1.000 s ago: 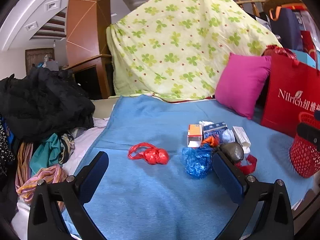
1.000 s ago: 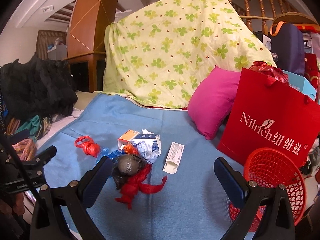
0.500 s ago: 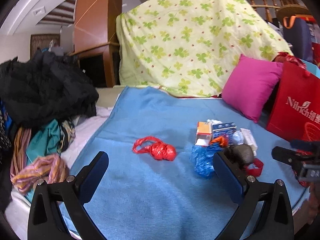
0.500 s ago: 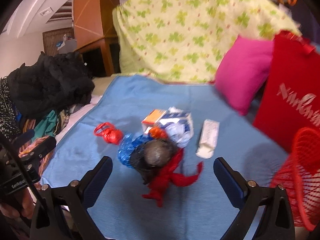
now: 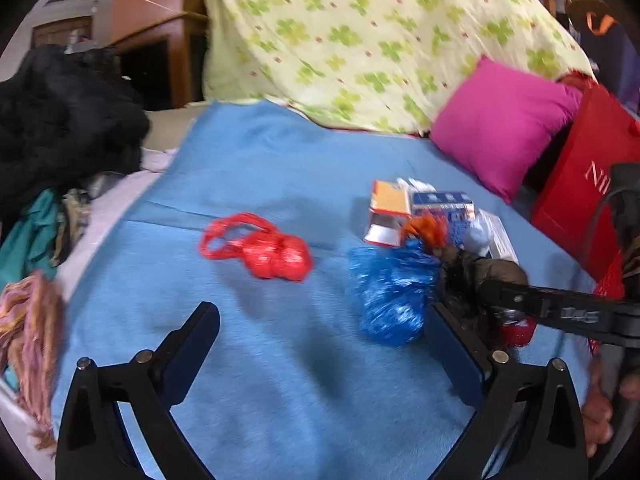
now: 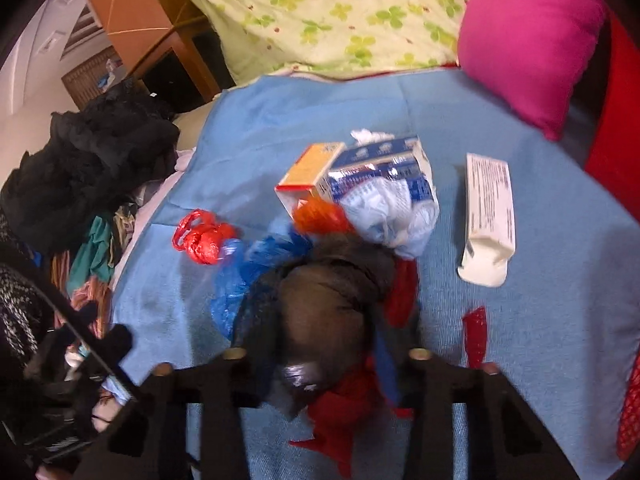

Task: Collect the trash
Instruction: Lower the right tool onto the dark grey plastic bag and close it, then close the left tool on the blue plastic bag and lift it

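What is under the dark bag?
Under the dark bag a red bag sticks out near the camera, and a blue bag shows at its left. All lie on the blue blanket. Anything directly beneath is covered.

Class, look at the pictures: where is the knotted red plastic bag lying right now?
The knotted red plastic bag lies alone on the blue blanket, left of the trash pile and apart from its nearest neighbour, the blue plastic bag; the open left gripper is behind it.
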Demonstrator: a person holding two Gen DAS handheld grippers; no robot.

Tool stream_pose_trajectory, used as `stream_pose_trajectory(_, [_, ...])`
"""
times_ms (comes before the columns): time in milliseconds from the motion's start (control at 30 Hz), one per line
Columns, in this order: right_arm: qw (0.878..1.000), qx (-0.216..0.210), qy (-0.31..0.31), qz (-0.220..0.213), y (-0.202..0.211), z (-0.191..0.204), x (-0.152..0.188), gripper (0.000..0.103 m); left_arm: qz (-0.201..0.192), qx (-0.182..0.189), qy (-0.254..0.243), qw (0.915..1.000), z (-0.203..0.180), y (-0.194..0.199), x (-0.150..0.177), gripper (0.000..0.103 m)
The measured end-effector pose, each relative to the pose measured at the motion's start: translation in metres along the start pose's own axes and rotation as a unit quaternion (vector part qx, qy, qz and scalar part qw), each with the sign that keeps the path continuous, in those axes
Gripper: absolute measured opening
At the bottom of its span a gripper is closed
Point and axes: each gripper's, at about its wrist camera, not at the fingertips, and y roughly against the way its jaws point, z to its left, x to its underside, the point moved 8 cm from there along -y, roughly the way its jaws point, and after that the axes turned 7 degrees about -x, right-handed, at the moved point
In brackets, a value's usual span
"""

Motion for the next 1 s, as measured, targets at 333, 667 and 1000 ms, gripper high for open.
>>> stream_pose_trajectory(333, [0.995, -0.028, -0.028, -0.096, 0.087, -0.022, -0.008, 0.036, 0.083, 0.08, -0.024, 0.9931, -0.058, -0.05, 0.013, 0.052])
stream_pose_trajectory(667, [0.978, -0.018, -0.001, -0.208, 0.164, -0.026, -0.016, 0.035, 0.062, 0.078, -0.003, 0.995, -0.068, -0.041, 0.012, 0.022])
stream_pose_trajectory(1000, [0.948, 0.043, -0.008, -0.315, 0.254, -0.056, -0.012, 0.035, -0.055, 0.116, -0.06, 0.9899, -0.1, 0.069, -0.008, 0.021])
